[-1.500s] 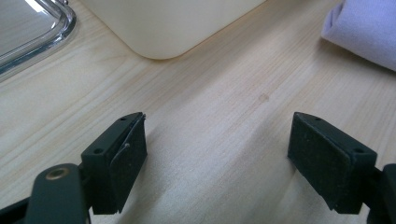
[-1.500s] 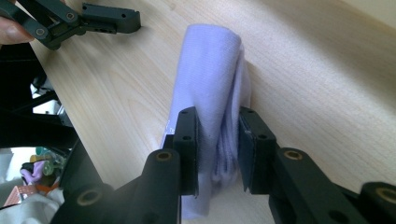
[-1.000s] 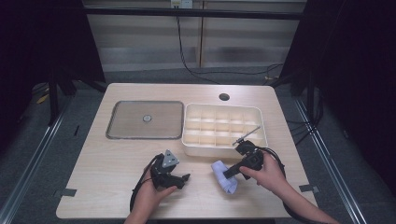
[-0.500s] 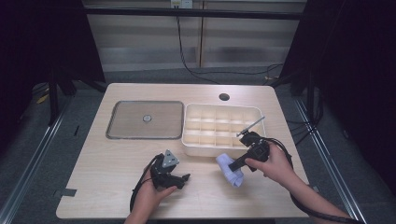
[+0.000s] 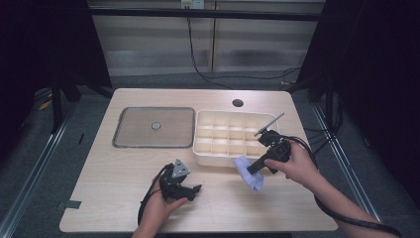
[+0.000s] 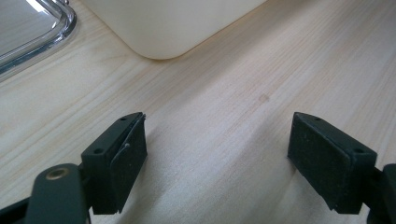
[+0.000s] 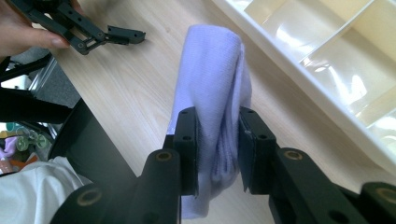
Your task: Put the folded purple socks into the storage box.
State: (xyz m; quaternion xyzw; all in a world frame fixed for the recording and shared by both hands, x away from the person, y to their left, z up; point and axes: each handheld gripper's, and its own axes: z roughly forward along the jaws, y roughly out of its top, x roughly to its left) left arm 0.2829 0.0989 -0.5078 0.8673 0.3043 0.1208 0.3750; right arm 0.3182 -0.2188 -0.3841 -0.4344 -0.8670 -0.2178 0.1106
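Cloth [image 7: 212, 93], soft and pale purple, was pinched tight between the jaws of the right gripper [image 7: 217, 154] and hung folded just above the surface [image 5: 114, 178], beside the cream box [image 5: 218, 156] with its many little rooms. It looked like the carrying step. Next, I think, it needed a lift over the wall into a room. The left gripper [image 6: 217, 154] rested low, jaws wide apart, holding nothing.

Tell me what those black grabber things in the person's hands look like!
Both tongs are black. The left tongs carry a grey three-cornered plate on top and end in flat rectangular pads with small screw holes. The right tongs have round brass-coloured rivets at their joints. A black cable trails from each. The forearms look bare, with no sleeves seen.
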